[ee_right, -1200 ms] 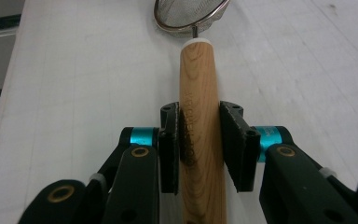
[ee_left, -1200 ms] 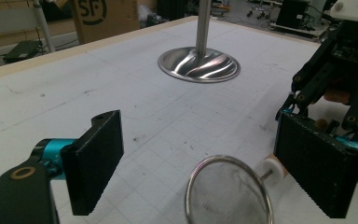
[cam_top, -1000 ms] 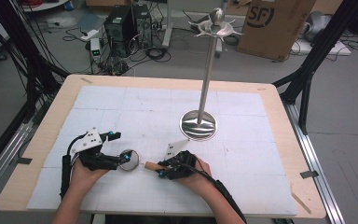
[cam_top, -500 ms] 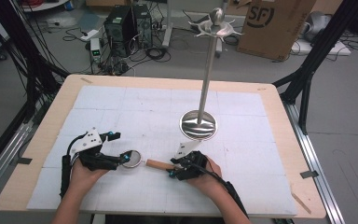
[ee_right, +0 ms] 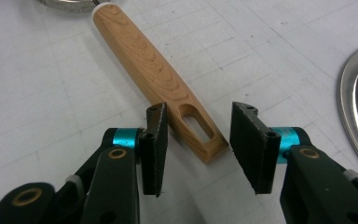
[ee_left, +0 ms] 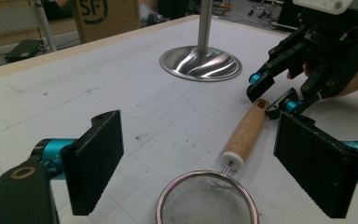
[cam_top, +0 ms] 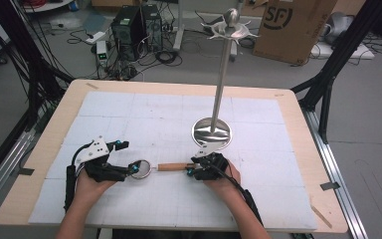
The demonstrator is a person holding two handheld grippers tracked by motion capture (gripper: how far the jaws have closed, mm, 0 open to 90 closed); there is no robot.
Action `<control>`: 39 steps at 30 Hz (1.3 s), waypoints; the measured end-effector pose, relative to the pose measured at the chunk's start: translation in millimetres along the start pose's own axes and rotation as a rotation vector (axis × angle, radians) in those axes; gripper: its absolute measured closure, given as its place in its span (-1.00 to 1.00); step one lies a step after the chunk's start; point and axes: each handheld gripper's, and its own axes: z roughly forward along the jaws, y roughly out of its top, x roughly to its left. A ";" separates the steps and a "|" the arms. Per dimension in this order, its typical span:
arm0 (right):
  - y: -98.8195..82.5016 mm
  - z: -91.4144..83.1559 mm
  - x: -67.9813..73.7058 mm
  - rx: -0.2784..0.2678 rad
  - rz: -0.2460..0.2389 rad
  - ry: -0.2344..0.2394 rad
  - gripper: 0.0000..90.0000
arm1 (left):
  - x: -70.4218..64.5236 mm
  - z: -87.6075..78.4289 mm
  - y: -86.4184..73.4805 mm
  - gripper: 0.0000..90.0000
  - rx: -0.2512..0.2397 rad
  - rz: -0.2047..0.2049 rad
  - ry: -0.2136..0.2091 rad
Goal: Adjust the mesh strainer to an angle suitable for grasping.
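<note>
Cables, computer towers and a cardboard box crowd the floor beyond the wooden table (cam_top: 40, 149), whose top carries a white gridded mat (cam_top: 144, 114). On it, at about six o'clock from the steel stand (cam_top: 213, 133), lies a small mesh strainer (cam_top: 141, 169) with a wooden handle (cam_top: 173, 167) pointing toward three o'clock.

Earlier frames are given, so it can be said that the right gripper (cam_top: 193, 167) has just been opening: its jaws now stand apart on either side of the handle's slotted end (ee_right: 196, 127), the pads close to the wood but not pressing on it. The left gripper (cam_top: 129, 170) sits wide open at nine o'clock of the strainer's rim (ee_left: 205, 198), gripping nothing.

To retake the handle well, I would judge it best to slide the right jaws a little further along — past the hanging slot onto solid wood — and close squarely across the width, keeping that slot free for a hook on the stand's crown (cam_top: 233, 31).

Readable writing: "SF" on the box (cam_top: 278, 17).
</note>
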 end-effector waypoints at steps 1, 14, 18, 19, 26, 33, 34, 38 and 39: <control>-0.6 1.6 -3.4 -0.012 0.018 0.007 0.26 | 0.0 0.2 -0.1 -0.64 0.002 0.000 -0.002; 12.3 12.0 -17.7 -0.013 0.058 -0.051 0.26 | 0.1 1.1 -0.5 -0.64 0.005 -0.002 -0.006; 11.4 9.4 -19.0 -0.012 0.077 -0.055 0.18 | 0.7 0.8 -0.8 -0.64 0.007 -0.005 -0.003; 11.3 7.3 -18.9 -0.012 0.081 -0.051 0.17 | 0.9 0.7 -1.0 -0.64 0.011 -0.006 0.000; 8.3 -19.4 -19.4 -0.071 0.057 -0.021 0.15 | 1.6 1.2 -1.4 -0.64 0.024 -0.012 0.003; -2.3 -52.0 -19.3 -0.111 0.055 -0.037 0.07 | 1.0 2.0 -1.9 -0.64 0.035 -0.010 0.006; -4.0 -56.7 -18.8 -0.110 0.059 -0.041 0.06 | 1.0 2.0 -2.0 -0.64 0.036 -0.009 0.006; -13.6 -74.3 -16.9 -0.140 0.062 -0.053 0.06 | 1.0 2.8 -2.3 -0.64 0.040 -0.015 0.004; -16.3 -77.8 -16.7 -0.152 0.061 -0.058 0.06 | 1.3 3.0 -2.5 -0.64 0.044 -0.016 0.001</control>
